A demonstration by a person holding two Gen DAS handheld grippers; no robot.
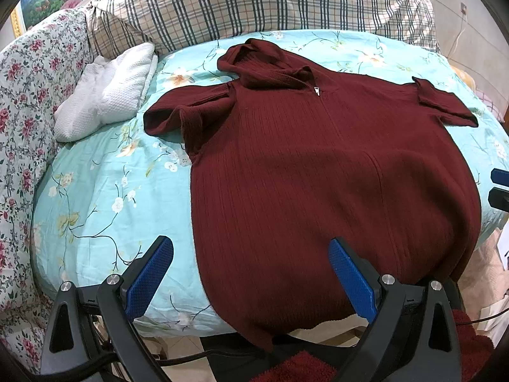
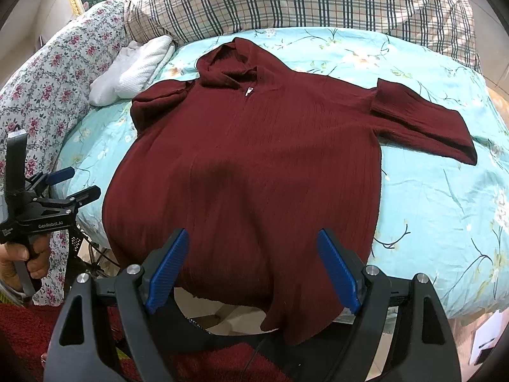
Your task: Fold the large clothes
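A dark red knit hooded sweater (image 1: 318,165) with a front zip lies spread face up on the bed, also in the right wrist view (image 2: 248,165). Its hem hangs over the near bed edge. Both short sleeves are spread sideways. My left gripper (image 1: 251,248) is open and empty, above the hem near the sweater's left side. My right gripper (image 2: 251,238) is open and empty, above the hem near the middle. The left gripper also shows at the left of the right wrist view (image 2: 76,181), and the right gripper's fingertips (image 1: 501,176) show at the right edge of the left wrist view.
The bed has a light blue floral sheet (image 1: 105,184). A folded white textured cloth (image 1: 108,92) lies left of the sweater. A plaid quilt (image 1: 254,0) is piled at the back, a pink floral quilt (image 1: 25,102) at the left. A red rug (image 2: 25,331) lies on the floor.
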